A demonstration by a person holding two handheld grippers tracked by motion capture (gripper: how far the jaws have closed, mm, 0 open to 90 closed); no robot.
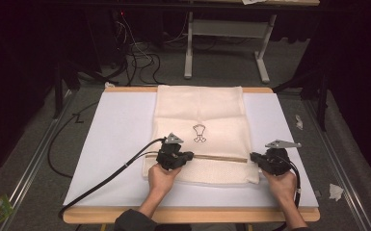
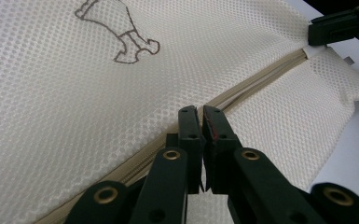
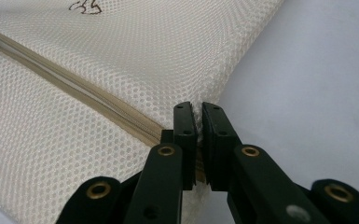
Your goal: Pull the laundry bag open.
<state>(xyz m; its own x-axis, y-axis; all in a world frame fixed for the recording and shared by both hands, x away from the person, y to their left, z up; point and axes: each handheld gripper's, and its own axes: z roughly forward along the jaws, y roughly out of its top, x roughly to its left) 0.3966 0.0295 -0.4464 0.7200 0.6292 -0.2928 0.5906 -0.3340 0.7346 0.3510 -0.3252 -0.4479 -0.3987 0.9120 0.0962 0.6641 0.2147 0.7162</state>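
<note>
high view shows a cream mesh bag [image 1: 200, 130] lying flat on a white sheet [image 1: 111, 144] over the tabletop [image 1: 188, 215], reaching from the far edge toward the person. a tan zipper [image 1: 219, 158] runs across the bag near its near end, and a small outline drawing [image 1: 199, 133] sits just beyond it. the left tongs [image 1: 189, 155] rest on the zipper line near the bag's left side, held by the left hand [image 1: 161, 179]; the right tongs [image 1: 253, 156] meet the bag's right edge at the zipper's end, held by the right hand [image 1: 282, 185]. a black cable [image 1: 106, 180] trails from the left one off the sheet. from here the jaw gaps are too small to read.

left gripper view brings what the high view lacks: the mesh weave, the zipper [image 2: 256, 81] running diagonally, and the left tongs [image 2: 201, 114] closed, tips almost together right on the zipper; what they pinch is hidden between them. the drawing [image 2: 116, 30] shows at the top, and the right tongs' black tip [image 2: 342, 25] sits at the zipper's far end, by the bag's corner.

right gripper view shows the opposite end: the right tongs [image 3: 199, 112] are clamped on the bag's [image 3: 98, 93] edge, a sliver of white mesh visible between the pads, right beside where the zipper [image 3: 74, 88] ends. bare sheet [image 3: 307, 70] lies to the right of the bag.
</note>
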